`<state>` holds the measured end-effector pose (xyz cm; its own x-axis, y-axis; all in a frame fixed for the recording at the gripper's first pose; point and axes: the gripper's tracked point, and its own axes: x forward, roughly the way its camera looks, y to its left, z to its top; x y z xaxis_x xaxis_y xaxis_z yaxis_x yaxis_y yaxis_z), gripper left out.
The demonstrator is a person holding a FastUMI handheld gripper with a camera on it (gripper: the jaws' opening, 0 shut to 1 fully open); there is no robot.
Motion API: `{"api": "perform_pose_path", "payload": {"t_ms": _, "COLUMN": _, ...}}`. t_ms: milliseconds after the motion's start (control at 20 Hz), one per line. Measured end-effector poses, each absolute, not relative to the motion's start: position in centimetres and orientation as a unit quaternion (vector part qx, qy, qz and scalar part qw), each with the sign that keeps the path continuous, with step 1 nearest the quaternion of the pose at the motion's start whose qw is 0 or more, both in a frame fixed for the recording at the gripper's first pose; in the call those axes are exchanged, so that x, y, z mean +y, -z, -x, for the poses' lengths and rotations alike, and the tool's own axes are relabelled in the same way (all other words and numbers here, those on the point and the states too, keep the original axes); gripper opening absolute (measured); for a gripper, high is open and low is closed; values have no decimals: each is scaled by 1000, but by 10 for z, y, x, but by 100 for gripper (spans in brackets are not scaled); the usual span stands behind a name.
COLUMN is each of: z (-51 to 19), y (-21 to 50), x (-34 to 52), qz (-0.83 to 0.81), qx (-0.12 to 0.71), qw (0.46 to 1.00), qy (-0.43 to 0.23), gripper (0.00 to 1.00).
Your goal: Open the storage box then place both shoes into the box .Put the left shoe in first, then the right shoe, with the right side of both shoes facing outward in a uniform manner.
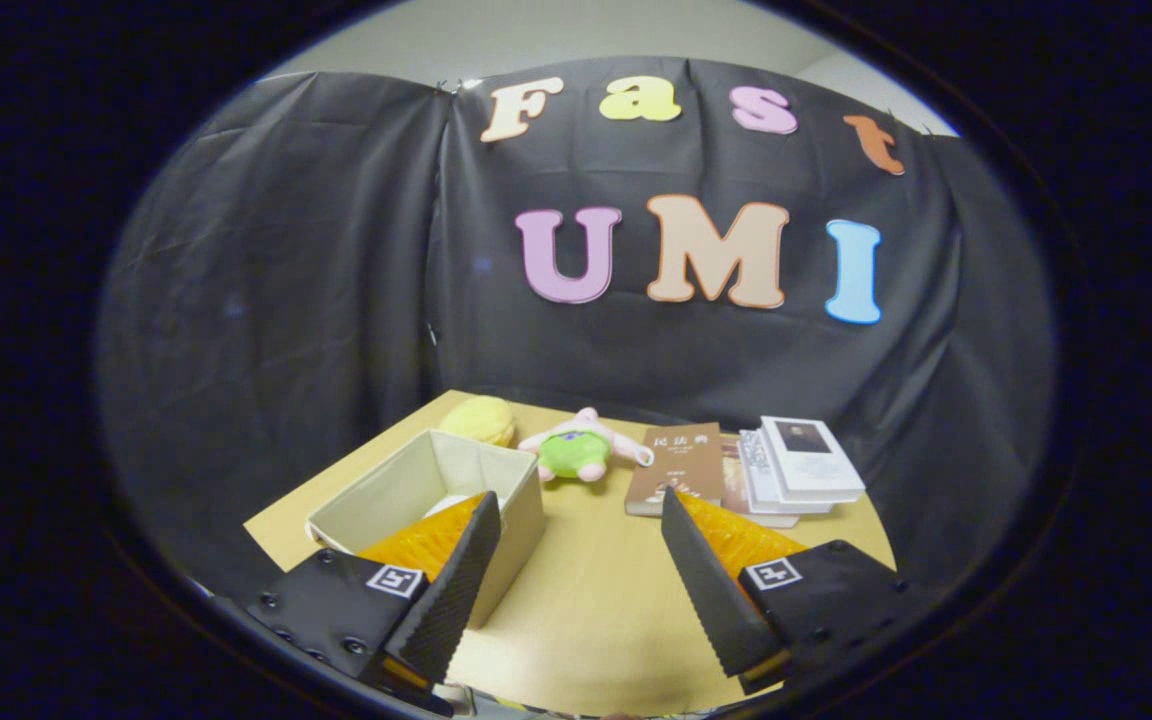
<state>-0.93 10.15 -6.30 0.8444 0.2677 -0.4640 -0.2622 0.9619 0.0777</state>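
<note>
Fingers (pixel 496 545) wide apart, empty; storage box (pixel 416 485) open.

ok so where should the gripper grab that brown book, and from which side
Judging from here, take the brown book by its near edge, coming in low from the front. It lies flat on the table, its right side overlapped by the book stack, its near edge free. The gripper is open.
</note>
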Motion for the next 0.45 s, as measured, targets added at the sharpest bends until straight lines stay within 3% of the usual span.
{"api": "perform_pose_path", "payload": {"t_ms": 450, "z": 59, "y": 46, "x": 47, "qz": -6, "qx": 162, "qw": 985, "qy": -64, "gripper": 100}}
